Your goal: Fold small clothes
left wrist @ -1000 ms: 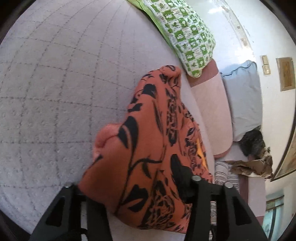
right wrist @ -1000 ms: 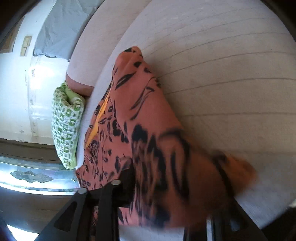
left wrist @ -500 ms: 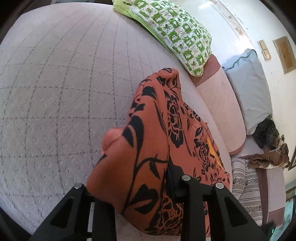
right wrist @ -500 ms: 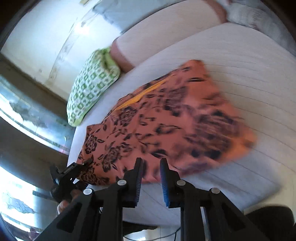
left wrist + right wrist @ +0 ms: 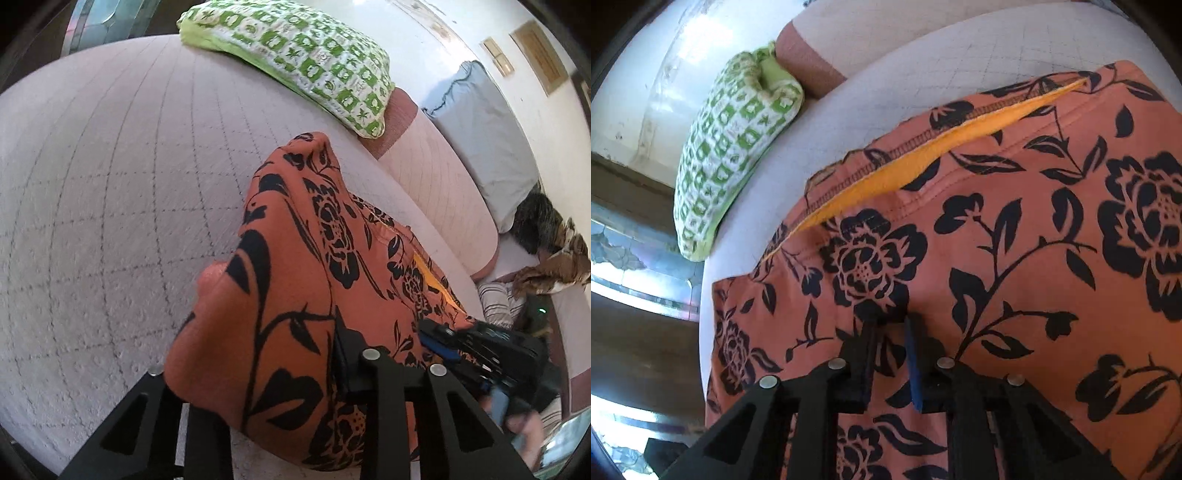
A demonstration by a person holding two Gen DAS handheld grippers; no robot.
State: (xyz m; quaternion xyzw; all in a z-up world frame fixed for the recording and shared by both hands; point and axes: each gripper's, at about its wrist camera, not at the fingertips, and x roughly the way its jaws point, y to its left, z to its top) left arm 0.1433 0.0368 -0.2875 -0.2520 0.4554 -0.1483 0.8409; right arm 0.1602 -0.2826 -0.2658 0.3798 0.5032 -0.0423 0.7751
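Observation:
An orange garment with a black flower print (image 5: 295,266) lies on the pale quilted bed (image 5: 110,184). My left gripper (image 5: 266,369) is shut on a lifted fold of it, and the cloth drapes over and hides the left finger. In the right wrist view the garment (image 5: 1015,240) fills the frame, with its yellow-lined opening (image 5: 923,158) at the top. My right gripper (image 5: 890,332) hovers close over the cloth with its jaws a narrow gap apart and nothing between them. The right gripper also shows in the left wrist view (image 5: 480,347) at the garment's far edge.
A green and white patterned pillow (image 5: 295,62) lies at the head of the bed, also in the right wrist view (image 5: 731,147). A pink bolster (image 5: 436,177), a grey pillow (image 5: 480,129) and a heap of other clothes (image 5: 546,251) lie to the right.
My right gripper let go of the garment, then came down close over its spread surface. My left gripper keeps its hold on the fold and has barely moved.

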